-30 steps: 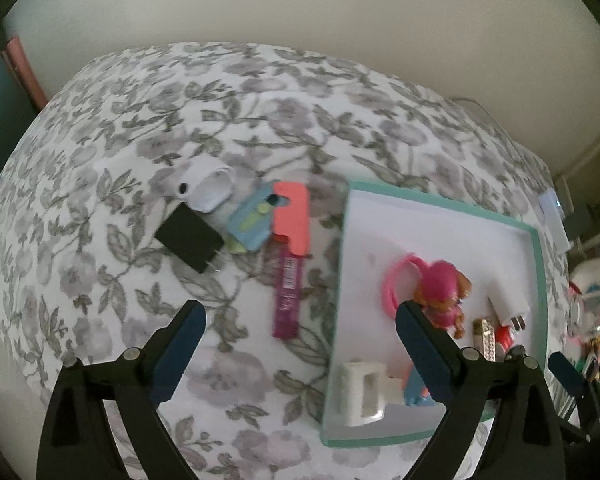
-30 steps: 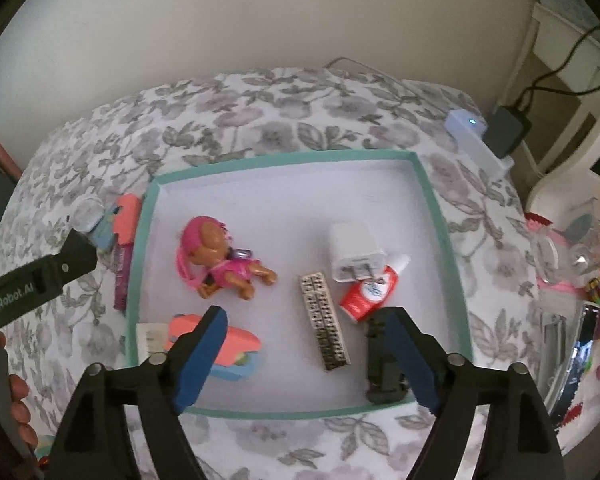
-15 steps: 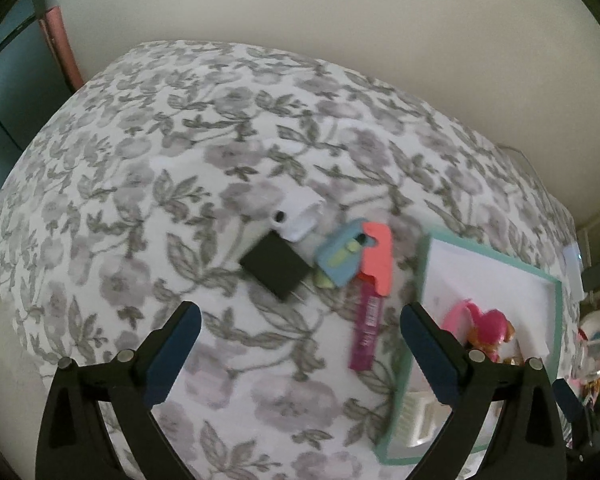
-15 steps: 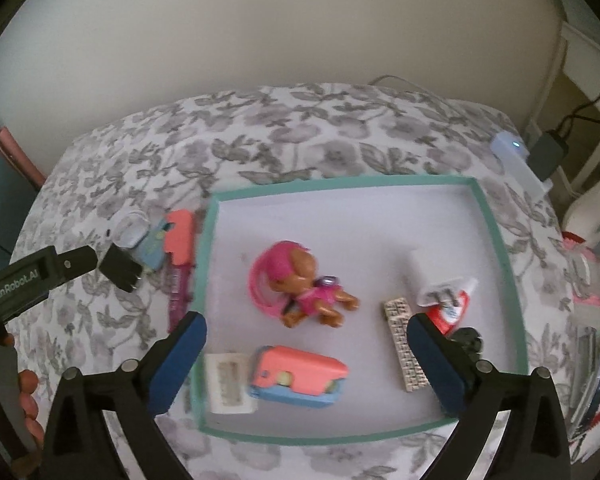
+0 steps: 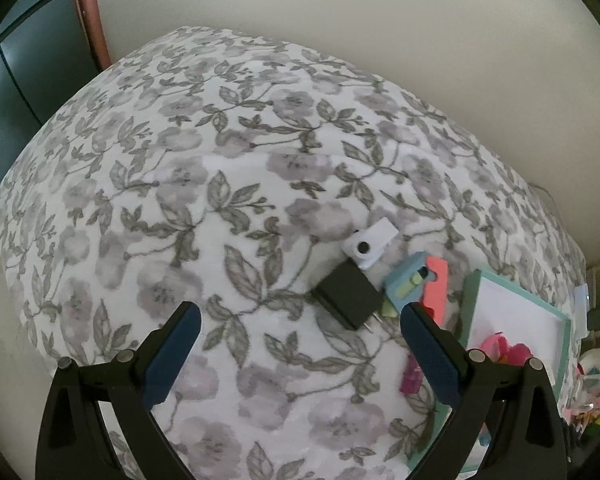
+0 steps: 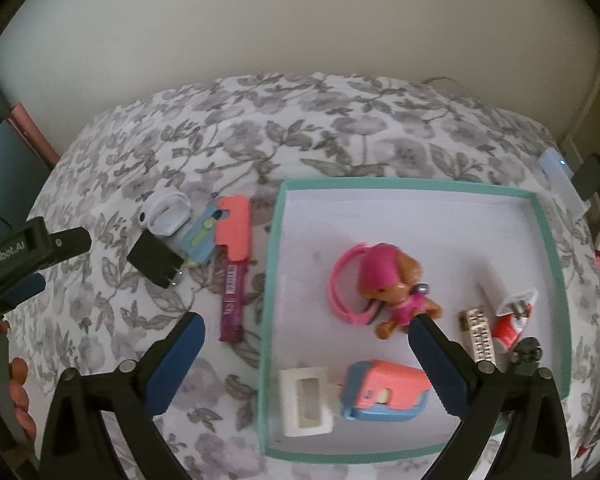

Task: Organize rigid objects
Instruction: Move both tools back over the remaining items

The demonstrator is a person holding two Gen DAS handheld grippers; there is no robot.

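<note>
A teal-rimmed white tray [image 6: 556,264] lies on the floral cloth and holds a pink-haired toy pup [image 6: 388,284], a coral-and-blue case [image 6: 384,396], a white block [image 6: 306,400], a small keyboard piece [image 6: 482,334] and a red tube [image 6: 512,320]. Left of the tray lie a black charger [image 6: 154,258], a white earbud case [image 6: 166,212], a blue-and-coral case [image 6: 224,232] and a purple bar [image 6: 232,300]. My left gripper [image 5: 298,354] is open and empty, just short of the black charger [image 5: 350,300]. My right gripper [image 6: 306,358] is open and empty above the tray's left rim.
The floral cloth [image 5: 220,200] covers a rounded surface against a beige wall. A dark cabinet [image 5: 16,72] stands at far left. A white device and a plug [image 6: 560,176] sit at the right edge, with colourful clutter [image 5: 592,412] beyond the tray.
Both grippers have pulled back and swung left. The left view now centres on the black charger and loose items; the right view now takes in the loose items beside the tray.
</note>
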